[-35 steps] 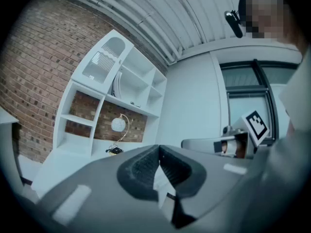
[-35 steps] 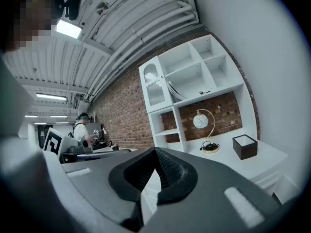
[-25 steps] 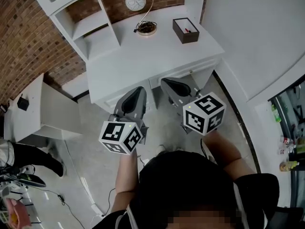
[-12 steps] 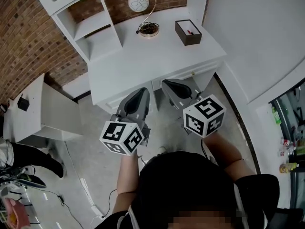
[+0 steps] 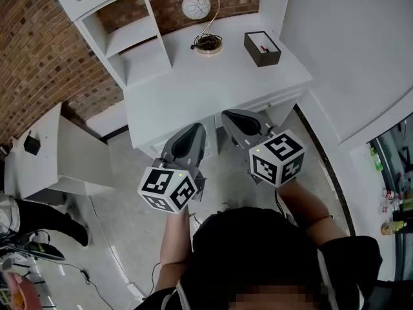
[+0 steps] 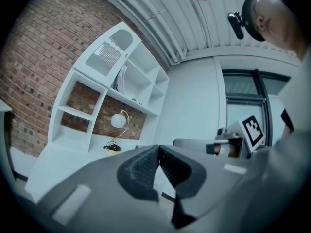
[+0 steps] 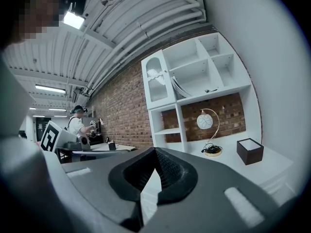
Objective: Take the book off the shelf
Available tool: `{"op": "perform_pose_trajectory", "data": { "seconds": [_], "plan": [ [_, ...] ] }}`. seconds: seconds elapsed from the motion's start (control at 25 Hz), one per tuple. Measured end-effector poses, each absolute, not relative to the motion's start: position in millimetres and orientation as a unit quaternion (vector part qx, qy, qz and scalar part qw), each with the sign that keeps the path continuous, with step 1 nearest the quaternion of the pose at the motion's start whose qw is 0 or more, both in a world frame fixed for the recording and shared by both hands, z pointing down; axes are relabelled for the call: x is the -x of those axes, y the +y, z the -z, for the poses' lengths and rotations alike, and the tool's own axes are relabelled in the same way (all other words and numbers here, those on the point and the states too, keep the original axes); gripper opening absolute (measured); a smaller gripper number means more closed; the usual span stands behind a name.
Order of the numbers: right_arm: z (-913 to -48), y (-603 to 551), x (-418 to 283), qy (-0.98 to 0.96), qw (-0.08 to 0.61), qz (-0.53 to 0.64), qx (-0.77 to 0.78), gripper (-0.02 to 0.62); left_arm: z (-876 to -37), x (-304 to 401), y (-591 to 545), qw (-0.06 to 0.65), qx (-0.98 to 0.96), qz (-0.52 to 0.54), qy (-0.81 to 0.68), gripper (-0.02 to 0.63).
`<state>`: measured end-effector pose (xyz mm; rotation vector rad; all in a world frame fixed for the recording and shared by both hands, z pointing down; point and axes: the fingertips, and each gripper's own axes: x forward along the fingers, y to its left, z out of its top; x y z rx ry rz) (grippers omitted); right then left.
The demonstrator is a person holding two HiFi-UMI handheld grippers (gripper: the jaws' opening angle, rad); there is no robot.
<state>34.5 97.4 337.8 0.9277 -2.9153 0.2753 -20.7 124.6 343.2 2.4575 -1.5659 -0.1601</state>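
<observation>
Backdrop: brick wall (image 5: 39, 50), white desk (image 5: 193, 86) carrying lamp (image 5: 197, 7) and dark box (image 5: 262, 48).
Book (image 7: 178, 88): leaning in an upper compartment of the shelf unit (image 7: 216, 88).
Left gripper (image 6: 158, 148): jaws pressed together, empty, just short of the desk front.
Right gripper (image 7: 155, 150): same, well apart from book.

Lamp (image 5: 195, 6) stood at the back of the counter (image 5: 187, 99), box (image 5: 262, 48) just right of it. Shelf unit (image 5: 126, 34) rose at the counter's left rear. Book (image 7: 178, 88) leaned in an upper compartment. Side table (image 5: 51, 154) sat left of the counter.
</observation>
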Motion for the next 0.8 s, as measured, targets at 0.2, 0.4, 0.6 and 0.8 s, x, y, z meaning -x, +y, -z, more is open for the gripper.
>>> {"op": "perform_pose_trajectory", "data": {
  "seconds": [0.2,0.4,0.6,0.8],
  "plan": [
    [-344.7,94.2,-18.2,-0.945,0.038,-0.1,-0.309,-0.002,-350.0,34.0,120.3,0.117,-0.842,0.052,-0.524,0.006],
    [-355.5,86.1,-10.7,-0.943,0.051,-0.107,-0.31,-0.002,-364.8,42.3,112.2,0.134,-0.838,0.049,-0.526,0.006],
    [-360.7,59.0,-14.8,-0.943,0.05,-0.115,-0.309,-0.002,-372.5,50.0,90.2,0.15,-0.825,0.051,-0.542,0.006],
    [-357.0,29.0,-22.8,-0.948,0.037,-0.109,-0.297,-0.002,-371.6,50.1,63.9,0.139,-0.811,0.034,-0.568,0.006]
  ]
}}
